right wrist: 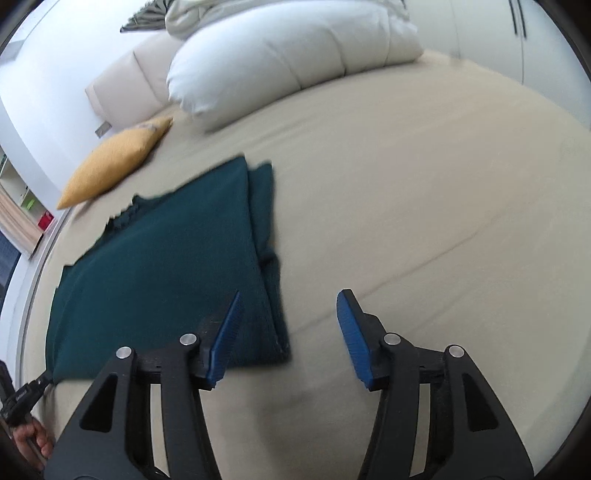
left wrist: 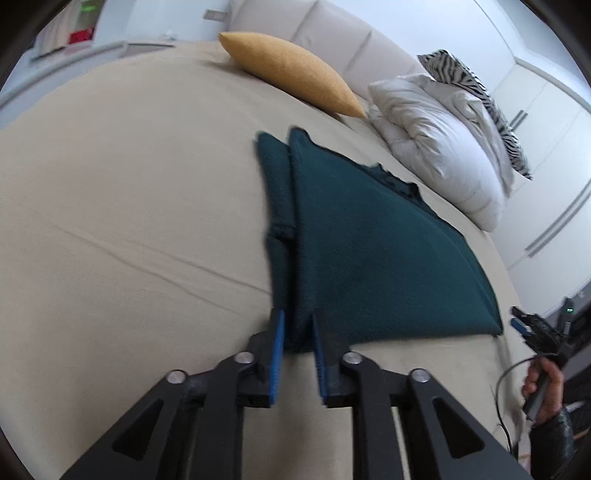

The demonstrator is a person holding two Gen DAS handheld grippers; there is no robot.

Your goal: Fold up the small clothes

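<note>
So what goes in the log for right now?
left tool: shut on cloth corner | right tool: open, at cloth's other end | bed

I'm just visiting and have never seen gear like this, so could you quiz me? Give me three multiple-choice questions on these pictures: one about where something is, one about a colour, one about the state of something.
1. Where does the yellow cushion lie?
A. On the bed, near the headboard
B. On the floor
C. On top of the green garment

2. What colour is the garment being folded?
A. Red
B. Dark green
C. White

3. How is the right hand-held gripper?
A. Shut on the garment
C. Shut on the cushion
B. Open, holding nothing

Answers:
1 A: it rests on the beige bed against the padded headboard, beyond the garment.
2 B: the cloth is dark teal green in both views.
3 B: its blue fingers stand wide apart with bare sheet between them, while the left hand-held gripper pinches the garment's near edge.
</note>
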